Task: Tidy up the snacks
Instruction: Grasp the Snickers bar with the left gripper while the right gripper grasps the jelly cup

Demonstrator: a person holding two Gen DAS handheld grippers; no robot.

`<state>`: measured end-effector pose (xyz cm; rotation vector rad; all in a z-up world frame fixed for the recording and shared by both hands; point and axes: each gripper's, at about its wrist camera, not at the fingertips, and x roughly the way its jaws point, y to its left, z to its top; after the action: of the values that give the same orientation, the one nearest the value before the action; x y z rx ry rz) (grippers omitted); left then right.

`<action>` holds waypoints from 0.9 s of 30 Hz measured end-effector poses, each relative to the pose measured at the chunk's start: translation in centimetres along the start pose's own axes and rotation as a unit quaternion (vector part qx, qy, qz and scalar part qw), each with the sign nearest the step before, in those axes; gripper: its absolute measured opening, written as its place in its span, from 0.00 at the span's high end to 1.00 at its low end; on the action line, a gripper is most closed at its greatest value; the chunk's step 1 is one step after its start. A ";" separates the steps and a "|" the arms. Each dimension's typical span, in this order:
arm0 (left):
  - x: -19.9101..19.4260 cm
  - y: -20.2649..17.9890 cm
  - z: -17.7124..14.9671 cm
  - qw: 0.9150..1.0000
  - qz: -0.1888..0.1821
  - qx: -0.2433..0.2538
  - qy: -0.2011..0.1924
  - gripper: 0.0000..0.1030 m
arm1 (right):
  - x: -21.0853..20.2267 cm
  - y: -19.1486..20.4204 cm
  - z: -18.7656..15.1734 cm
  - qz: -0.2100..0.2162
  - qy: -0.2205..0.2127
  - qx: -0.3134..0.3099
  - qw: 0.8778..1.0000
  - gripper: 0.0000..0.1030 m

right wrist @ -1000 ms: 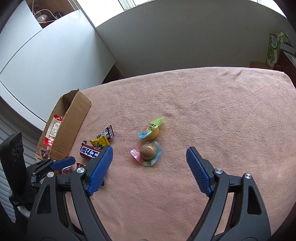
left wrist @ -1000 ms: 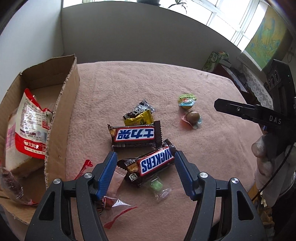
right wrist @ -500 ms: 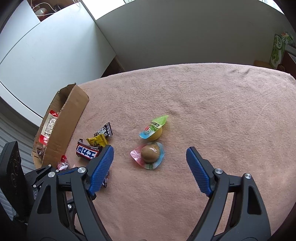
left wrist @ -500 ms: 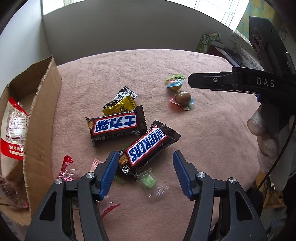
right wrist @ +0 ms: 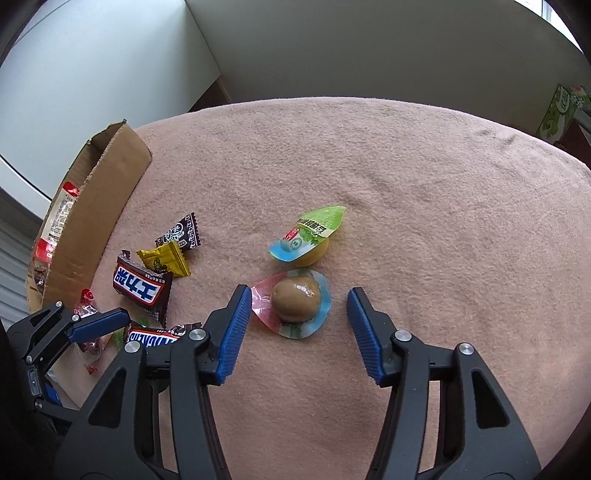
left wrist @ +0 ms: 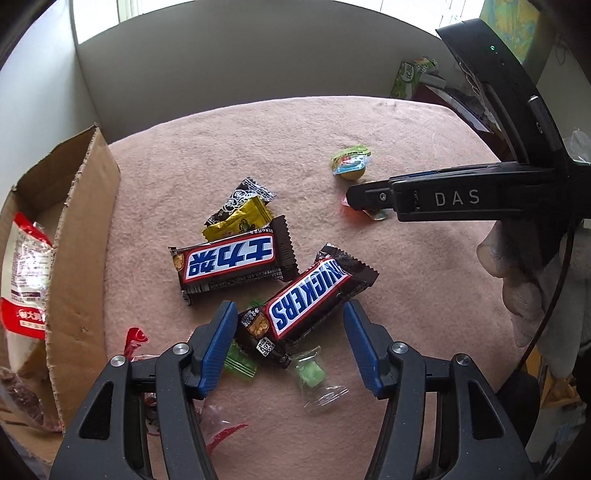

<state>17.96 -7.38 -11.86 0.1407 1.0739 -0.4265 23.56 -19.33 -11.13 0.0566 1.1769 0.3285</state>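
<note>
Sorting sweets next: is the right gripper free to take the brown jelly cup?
Probably yes: the right gripper straddles the brown jelly cup, jaws closing, nothing between; the yellow jelly cup sits clear behind.

Looks like a room in a home, prob. living or spare rm. Table under a pink fleece cloth [right wrist: 406,177], soft and a bit rumpled, not a lab bench. Plain white walls w/ bright windows [left wrist: 399,7] along the top. Colourful map or poster [left wrist: 509,22] on far wall. Green printed carton [left wrist: 410,74] and dark furniture w/ clutter beside it. Worn cardboard box [left wrist: 77,236], torn edge, w/ household snack bags inside; loose sweets on the cloth.
</note>
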 end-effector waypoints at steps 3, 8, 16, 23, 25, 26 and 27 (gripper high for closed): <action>0.3 0.0 0.2 1.000 -0.001 -0.006 -0.001 0.43 | 0.1 0.6 -0.1 -0.015 0.003 -0.015 1.000 0.60; 0.1 -0.6 0.1 1.000 0.001 0.004 -0.004 0.51 | 0.2 0.8 -0.3 -0.024 0.002 -0.027 0.999 0.67; -0.1 -1.2 0.4 0.999 0.017 0.028 -0.007 0.47 | 0.3 0.5 -0.5 -0.020 0.001 -0.026 0.999 0.67; 0.1 -1.5 1.3 0.999 0.005 0.047 -0.017 0.39 | -0.1 -0.1 -0.7 -0.015 0.000 -0.019 1.000 0.67; 0.5 -2.1 1.3 0.998 -0.009 0.056 -0.007 0.39 | -0.2 -0.3 -0.7 -0.015 -0.001 -0.017 1.000 0.67; 0.6 -2.5 1.1 0.998 -0.008 0.062 -0.004 0.39 | -0.2 -0.3 -0.7 -0.016 -0.001 -0.017 1.000 0.67; 0.6 -3.0 0.9 0.998 -0.012 0.067 -0.001 0.40 | -0.2 -0.4 -0.7 -0.016 -0.001 -0.017 1.000 0.67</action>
<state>17.76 -10.51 -11.67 0.2466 1.0450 -0.5202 22.94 -19.87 -11.28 0.0078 1.1682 0.3194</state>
